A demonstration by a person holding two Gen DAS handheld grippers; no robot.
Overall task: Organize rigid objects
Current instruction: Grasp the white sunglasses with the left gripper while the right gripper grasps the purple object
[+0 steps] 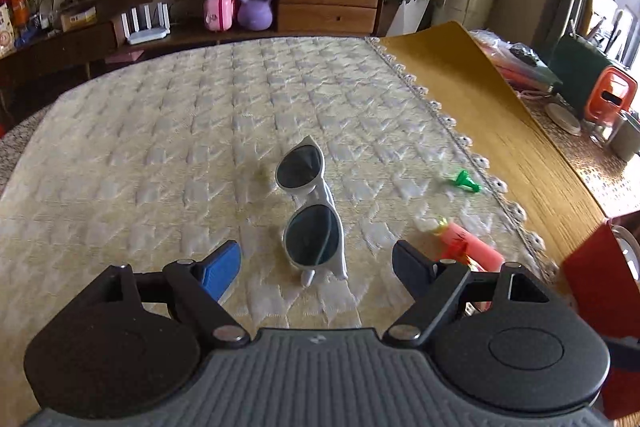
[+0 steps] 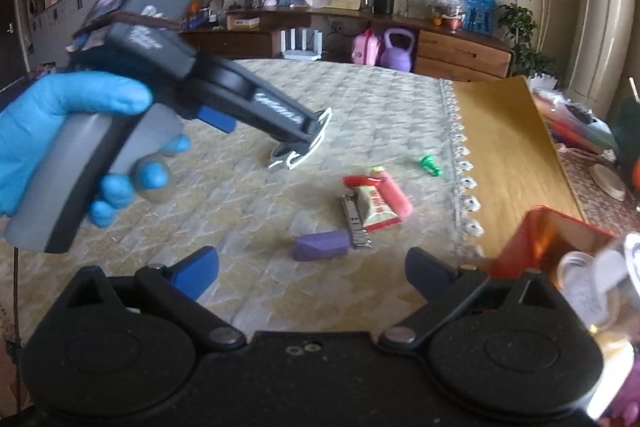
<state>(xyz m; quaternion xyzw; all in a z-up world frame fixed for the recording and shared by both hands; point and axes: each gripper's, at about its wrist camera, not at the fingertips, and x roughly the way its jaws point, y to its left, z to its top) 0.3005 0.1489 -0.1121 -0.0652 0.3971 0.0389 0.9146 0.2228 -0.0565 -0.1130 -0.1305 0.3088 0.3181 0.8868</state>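
Note:
White-framed sunglasses (image 1: 310,215) with dark lenses lie on the quilted cream cloth (image 1: 160,147), just ahead of my left gripper (image 1: 316,263), which is open and empty with the jaws wide on either side of the near lens. In the right wrist view the left gripper body hovers over the sunglasses (image 2: 300,155). My right gripper (image 2: 312,273) is open and empty, low over the cloth. Ahead of it lie a purple block (image 2: 322,245), a metal nail clipper (image 2: 354,223), a red-and-white wrapped snack (image 2: 374,205), a pink tube (image 2: 394,193) and a green toy piece (image 2: 430,165).
A red open box (image 2: 548,239) stands at the right, by the cloth's lace edge, with a clear container (image 2: 600,283) next to it. A yellow mat (image 1: 480,115) covers the table's right side. A wooden cabinet (image 1: 328,3) stands beyond the table.

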